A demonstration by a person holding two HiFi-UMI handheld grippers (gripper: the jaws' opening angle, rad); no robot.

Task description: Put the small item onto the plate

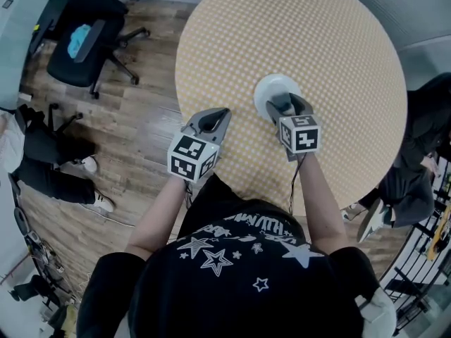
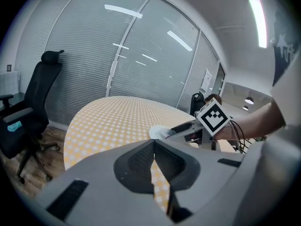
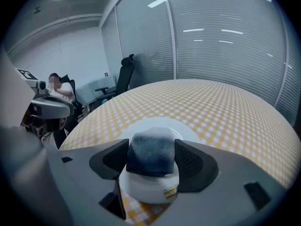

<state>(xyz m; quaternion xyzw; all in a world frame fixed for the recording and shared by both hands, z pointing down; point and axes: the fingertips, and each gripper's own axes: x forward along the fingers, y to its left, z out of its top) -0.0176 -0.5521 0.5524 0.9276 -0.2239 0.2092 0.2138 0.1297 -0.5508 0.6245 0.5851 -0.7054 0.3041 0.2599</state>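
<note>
A white plate (image 1: pixel 276 90) lies on the round table with the yellow checked cloth (image 1: pixel 331 41). My right gripper (image 1: pixel 285 108) sits over the plate's near rim, shut on the small item (image 3: pixel 151 160), a white base with a dark blue-grey top. In the right gripper view the plate (image 3: pixel 186 130) shows just beyond the item; whether the item touches it I cannot tell. My left gripper (image 1: pixel 213 122) hangs at the table's left front edge, shut with nothing in it. In the left gripper view its jaws (image 2: pixel 153 149) meet, with the plate (image 2: pixel 159 132) and the right gripper (image 2: pixel 186 131) ahead.
A black office chair (image 1: pixel 84 34) stands on the wooden floor to the left. A seated person's legs (image 1: pixel 42 160) are at far left, and another person (image 1: pixel 423 146) sits by the table's right edge. The rest of the cloth is bare.
</note>
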